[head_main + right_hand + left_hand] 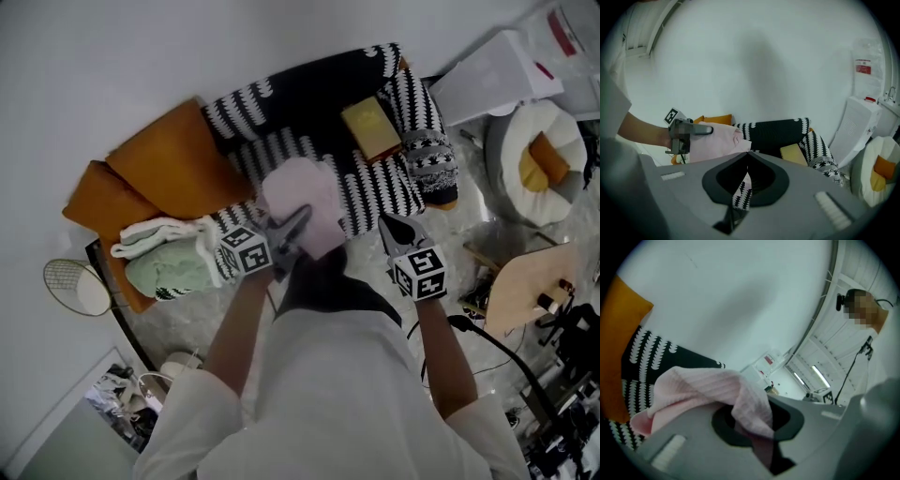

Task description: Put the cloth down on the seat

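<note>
Nearest me, the ribbed pink cloth (708, 390) drapes over the left hand-held gripper (298, 225) and hides the jaw tips pinched shut on it. It hangs mid-frame over the seat (375, 183), which has a black-and-white woven cover. The right hand-held gripper (746, 157) is closed and empty. Only the head view shows the pale green fabric bundle (169, 267) at left.

We record two orange cushions (173, 150) overlapping at left, a mint-green folded textile (169, 270) just beside them, a tan flat box (372, 129), a grey patterned knit (429, 161) touching it, a round white padded basket (511, 141) holding an orange pad (544, 161), a white carton (497, 75), a round mesh paddle (77, 286), a pale wooden board (530, 286).
</note>
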### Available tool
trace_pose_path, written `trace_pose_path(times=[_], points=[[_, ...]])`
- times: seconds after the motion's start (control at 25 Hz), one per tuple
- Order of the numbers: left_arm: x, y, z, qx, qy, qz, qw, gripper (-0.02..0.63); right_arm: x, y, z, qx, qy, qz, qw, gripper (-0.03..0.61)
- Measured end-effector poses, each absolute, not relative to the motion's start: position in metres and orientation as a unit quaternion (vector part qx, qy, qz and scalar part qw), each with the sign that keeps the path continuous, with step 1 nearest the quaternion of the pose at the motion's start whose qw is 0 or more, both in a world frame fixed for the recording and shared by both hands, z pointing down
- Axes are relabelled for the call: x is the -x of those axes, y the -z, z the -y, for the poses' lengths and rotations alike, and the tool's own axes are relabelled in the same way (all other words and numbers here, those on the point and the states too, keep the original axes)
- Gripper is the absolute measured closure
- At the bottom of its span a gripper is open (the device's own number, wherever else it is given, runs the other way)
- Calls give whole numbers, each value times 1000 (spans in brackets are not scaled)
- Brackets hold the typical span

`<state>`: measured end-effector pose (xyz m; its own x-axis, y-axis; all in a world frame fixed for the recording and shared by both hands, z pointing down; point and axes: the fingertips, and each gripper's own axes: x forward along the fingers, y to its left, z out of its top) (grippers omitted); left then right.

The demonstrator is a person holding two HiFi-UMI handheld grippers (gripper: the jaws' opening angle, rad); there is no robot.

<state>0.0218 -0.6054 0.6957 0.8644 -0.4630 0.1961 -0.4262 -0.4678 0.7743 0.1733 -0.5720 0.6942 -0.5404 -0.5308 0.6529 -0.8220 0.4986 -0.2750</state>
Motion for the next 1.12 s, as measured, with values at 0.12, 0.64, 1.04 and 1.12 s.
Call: trace_pose_path(times=[0.12,0.64,1.04,1.12], points=[[-20,-724,625,-849,3,260,460,563,-168,-705,589,-410,-297,823,257,575],[-19,-857,682,-793,-107,280,530,554,-150,-761,630,-415,-343,795,278,575],[-17,-907,689,-748,-127,288,584,405,-148,-778,632,-434,-370,773,279,574],[-16,-906,690,-752,-135,283,580,405,-149,-776,631,-439,-372,769,278,574]])
